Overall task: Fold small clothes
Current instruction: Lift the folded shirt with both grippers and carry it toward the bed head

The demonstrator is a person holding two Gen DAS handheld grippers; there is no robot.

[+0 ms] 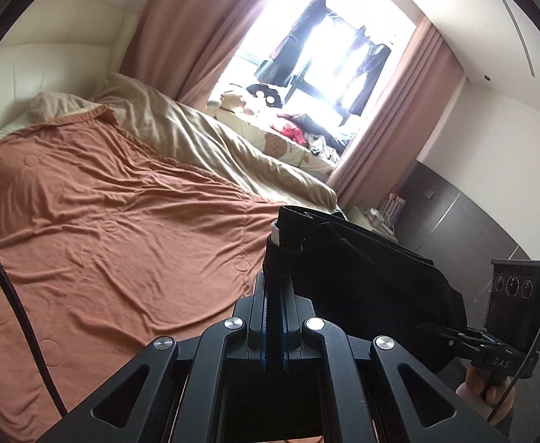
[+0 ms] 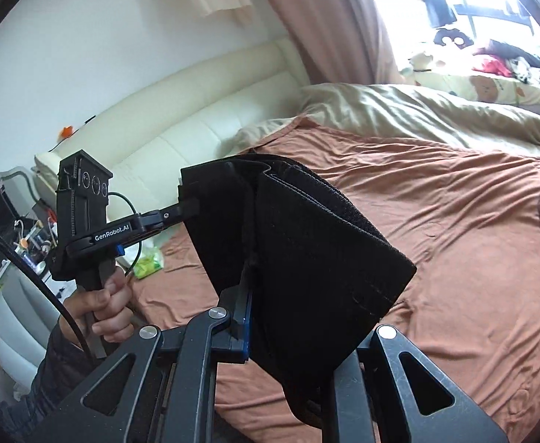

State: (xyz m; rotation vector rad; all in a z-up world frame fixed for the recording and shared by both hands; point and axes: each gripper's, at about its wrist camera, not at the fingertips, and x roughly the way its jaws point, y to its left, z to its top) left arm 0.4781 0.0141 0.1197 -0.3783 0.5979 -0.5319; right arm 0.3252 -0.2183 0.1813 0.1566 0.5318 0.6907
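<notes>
A small black garment (image 1: pixel 365 277) hangs in the air between both grippers, above an orange-brown bedsheet (image 1: pixel 103 229). My left gripper (image 1: pixel 281 258) is shut on one end of the garment near a white label. In the right wrist view the left gripper (image 2: pixel 188 203) pinches the garment's far edge. My right gripper (image 2: pixel 249 269) is shut on the other end of the black garment (image 2: pixel 306 258), which drapes over its fingers. The right gripper also shows in the left wrist view (image 1: pixel 443 332) at the garment's lower right edge.
A beige duvet (image 1: pixel 203 140) lies bunched at the far side of the bed by the pink curtains (image 1: pixel 181 29). A pile of clothes and soft toys (image 1: pixel 288 125) sits under the window. A cream headboard (image 2: pixel 181 118) and a cluttered bedside stand (image 2: pixel 19 229) are on the left.
</notes>
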